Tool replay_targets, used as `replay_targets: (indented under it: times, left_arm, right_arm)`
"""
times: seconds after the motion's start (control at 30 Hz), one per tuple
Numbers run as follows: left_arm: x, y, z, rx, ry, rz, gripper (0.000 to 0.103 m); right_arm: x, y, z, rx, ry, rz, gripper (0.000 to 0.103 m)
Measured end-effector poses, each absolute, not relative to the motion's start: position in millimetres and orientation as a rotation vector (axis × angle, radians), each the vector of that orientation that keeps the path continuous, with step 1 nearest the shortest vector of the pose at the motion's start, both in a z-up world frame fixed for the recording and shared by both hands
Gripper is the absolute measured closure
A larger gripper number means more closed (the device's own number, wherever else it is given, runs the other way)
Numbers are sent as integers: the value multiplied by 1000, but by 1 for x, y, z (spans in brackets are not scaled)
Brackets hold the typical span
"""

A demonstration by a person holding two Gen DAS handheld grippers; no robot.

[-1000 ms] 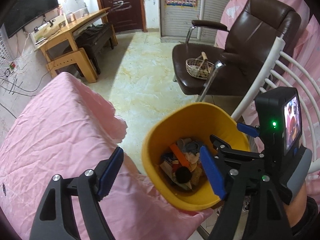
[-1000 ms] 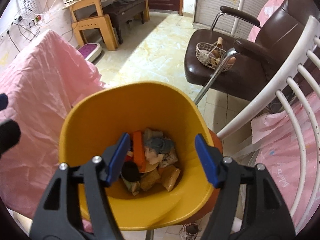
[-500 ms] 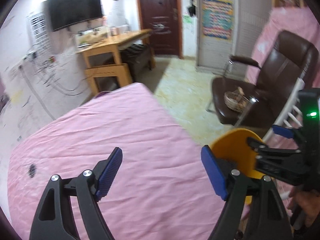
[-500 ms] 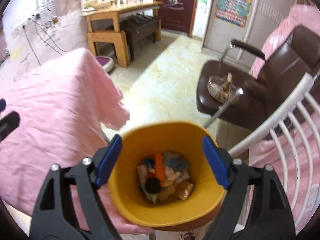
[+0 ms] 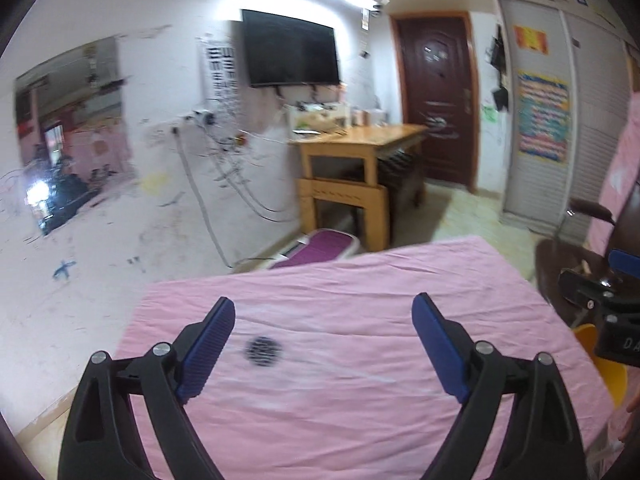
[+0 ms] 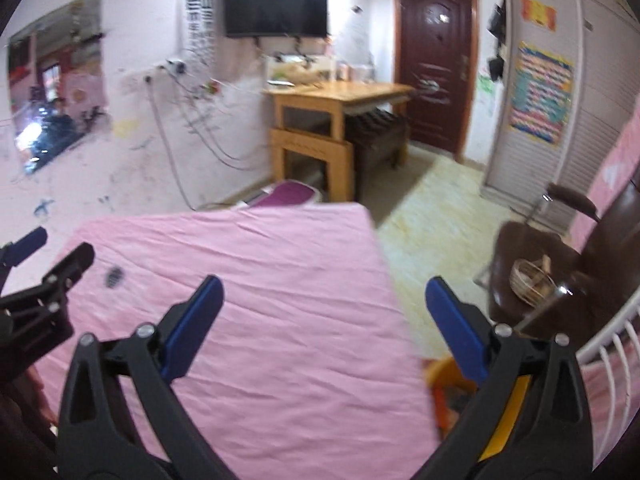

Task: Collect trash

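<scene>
fingers: left gripper (image 5: 323, 342) and right gripper (image 6: 324, 326) both spreading wider, nothing between
risk: dark round scrap (image 5: 264, 351) near table left edge missed; yellow bin (image 6: 500, 412) at right edge knocked

Both wrist views face door (image 5: 434, 96) across pink table (image 6: 280, 300).

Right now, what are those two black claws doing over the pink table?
A person is collecting trash with a claw in each hand. Both the left claw and the right claw are opening, with nothing between their blue pads. They hang over the pink tablecloth, which has only a small dark round spot on it. The yellow trash bin sits off the table's right edge, mostly hidden.
</scene>
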State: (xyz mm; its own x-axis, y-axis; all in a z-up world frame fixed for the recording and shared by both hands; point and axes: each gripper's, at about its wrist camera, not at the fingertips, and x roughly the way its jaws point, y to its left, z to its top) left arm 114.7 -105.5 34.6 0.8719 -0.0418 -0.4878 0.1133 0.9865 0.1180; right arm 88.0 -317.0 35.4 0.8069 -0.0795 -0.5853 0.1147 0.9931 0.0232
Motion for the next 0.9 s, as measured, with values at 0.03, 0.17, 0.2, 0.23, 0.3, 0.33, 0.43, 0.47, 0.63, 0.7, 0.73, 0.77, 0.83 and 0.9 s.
replay_targets:
  times: [0.03,0.17,0.2,0.23,0.3,0.33,0.43,0.47,0.63,0.7,0.73,0.77,0.83,0.9]
  left_arm:
    - [115,-95,36,140,497,-63,16]
    - [116,-58,42,111,483,2,15]
    - [115,-51,44,104,475,23,14]
    - [113,-44,46,97,462,44,14]
    - [110,-35,48,91,434,82,9]
    - [108,-31,49,94,417,104,7]
    - [101,-23,54,117,354,180,6]
    - [100,-20,55,115,351,176,6]
    - [99,-8,59,67,359,130,6]
    - [99,-5,59,55,358,99,6]
    - [98,-5,58,53,357,90,6]
    - [97,-4,58,53,351,84,6]
    - [98,-3,57,57,346,86,6]
    - [100,0,56,50,350,87,6]
  right_arm:
    - [90,-306,38,53,613,-89,6]
    - [97,-273,43,31,590,-47,6]
    - [99,-264,43,23,586,-39,6]
    - [100,-258,44,18,585,-34,6]
    - [103,-248,43,12,591,-22,6]
    - [104,-243,43,8,592,-19,6]
    - [105,-230,42,-7,599,-11,6]
    - [106,-228,41,-11,600,-10,6]
    - [107,-217,41,-21,592,0,6]
    - [106,-214,42,-20,577,2,6]
    - [104,-213,42,-16,569,3,6]
    - [103,-213,42,-12,560,6,6]
    - [102,-212,44,-5,541,7,6]
    - [103,-212,44,3,528,12,6]
